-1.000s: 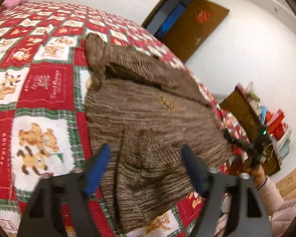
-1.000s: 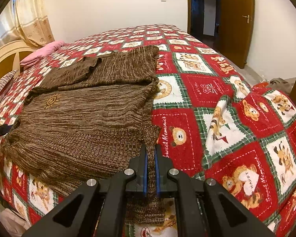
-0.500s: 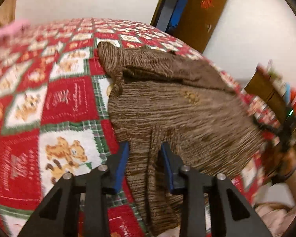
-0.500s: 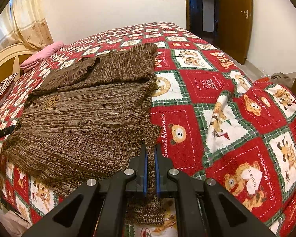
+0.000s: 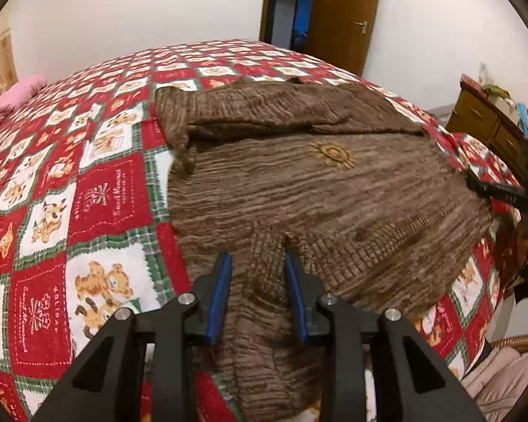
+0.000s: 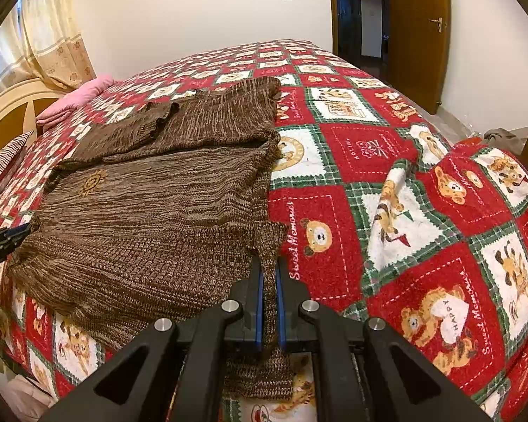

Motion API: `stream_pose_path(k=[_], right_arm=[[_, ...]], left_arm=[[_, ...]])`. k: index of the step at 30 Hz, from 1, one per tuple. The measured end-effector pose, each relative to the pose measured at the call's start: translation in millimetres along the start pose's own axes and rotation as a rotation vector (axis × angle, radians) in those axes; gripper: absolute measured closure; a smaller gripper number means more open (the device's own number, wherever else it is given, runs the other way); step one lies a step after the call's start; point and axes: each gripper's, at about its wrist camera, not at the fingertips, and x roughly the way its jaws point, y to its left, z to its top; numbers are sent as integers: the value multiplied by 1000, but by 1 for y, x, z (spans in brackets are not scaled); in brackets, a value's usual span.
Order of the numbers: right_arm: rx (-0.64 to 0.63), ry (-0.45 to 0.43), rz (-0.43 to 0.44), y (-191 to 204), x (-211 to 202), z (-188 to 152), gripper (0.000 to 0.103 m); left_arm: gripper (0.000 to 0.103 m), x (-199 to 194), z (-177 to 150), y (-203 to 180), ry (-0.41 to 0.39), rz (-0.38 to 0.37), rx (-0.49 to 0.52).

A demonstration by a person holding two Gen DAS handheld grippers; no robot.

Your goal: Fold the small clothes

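Note:
A brown knitted sweater [image 5: 334,193] [image 6: 140,211] lies spread flat on the bed's red, green and white teddy-bear blanket [image 5: 105,193] [image 6: 369,147], its sleeves folded across the far end. My left gripper [image 5: 255,263] is at the near left hem, its blue pads [image 5: 221,281] squeezing a raised ridge of knit. My right gripper [image 6: 268,263] is shut on the near right hem corner, with a strip of knit running down between its pads. Each gripper also shows as a black tip in the other's view: the right gripper [image 5: 492,190] and the left gripper [image 6: 3,239].
A pink pillow [image 6: 77,98] and a cream headboard [image 6: 10,105] are at the bed's far left. A brown door [image 6: 419,35] stands open beyond the bed. A wooden cabinet [image 5: 489,123] with clutter stands to the right. The blanket has a raised fold [image 6: 397,190].
The left gripper's jaws went from wide apart to narrow around a ridge of the sweater's hem, and its view rolled level and shifted. The right gripper kept still.

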Motion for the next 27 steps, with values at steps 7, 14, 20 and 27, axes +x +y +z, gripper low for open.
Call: stream_pose_path(k=[7, 14, 20, 27], right_arm=[[1, -2, -2, 1, -1, -1, 97], [-22, -52, -12, 11, -22, 9, 97], [43, -163, 39, 5, -38, 43, 97], [85, -31, 45, 5, 22, 38, 97]], left_arm=[[93, 1, -3, -20, -4, 17, 83], [98, -18, 15, 9, -55, -40, -82], [99, -24, 28, 77, -166, -50, -375], [98, -10, 18, 64, -105, -80, -344]])
